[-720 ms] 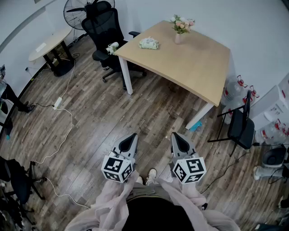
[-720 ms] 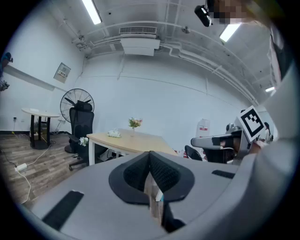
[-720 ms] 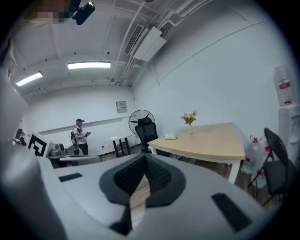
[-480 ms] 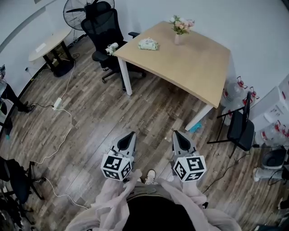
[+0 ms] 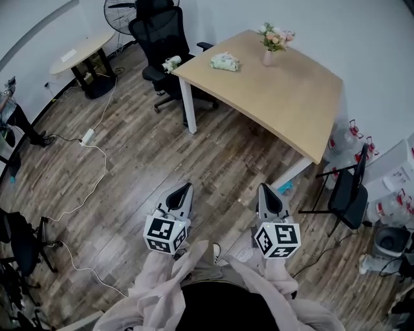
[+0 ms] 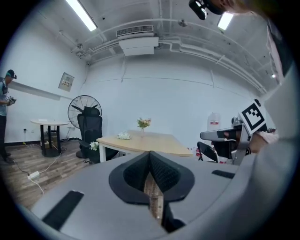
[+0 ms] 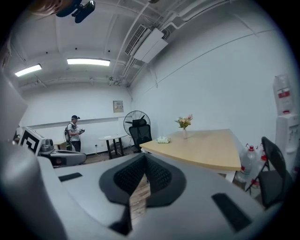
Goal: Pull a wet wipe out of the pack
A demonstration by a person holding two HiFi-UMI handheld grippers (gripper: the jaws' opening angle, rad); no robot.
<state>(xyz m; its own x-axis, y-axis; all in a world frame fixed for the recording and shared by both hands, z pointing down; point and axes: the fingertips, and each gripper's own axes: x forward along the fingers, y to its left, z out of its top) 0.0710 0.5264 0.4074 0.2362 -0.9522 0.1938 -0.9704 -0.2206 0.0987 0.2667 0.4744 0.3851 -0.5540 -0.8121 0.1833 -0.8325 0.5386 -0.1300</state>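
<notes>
The wet wipe pack (image 5: 224,62), pale green, lies near the far left corner of the light wooden table (image 5: 284,97), beside a vase of flowers (image 5: 268,52). I hold both grippers low in front of my body, above the wooden floor and far from the table. My left gripper (image 5: 185,189) and right gripper (image 5: 266,189) are both shut with nothing in them, pointing toward the table. In the left gripper view the pack (image 6: 124,136) is small and distant beyond the shut jaws. It is just as distant in the right gripper view, pack (image 7: 162,139).
A black office chair (image 5: 155,39) and a standing fan (image 5: 123,6) are left of the table, with a small round table (image 5: 81,55) further left. A white cable and power strip (image 5: 87,136) cross the floor. A black folding chair (image 5: 346,187) and water bottles (image 5: 343,139) stand right. A person (image 7: 73,132) stands by the far wall.
The table and pack have shifted right in the head view. Both grippers stay shut and empty; the right one has drifted slightly right and lower, widening the gap between them.
</notes>
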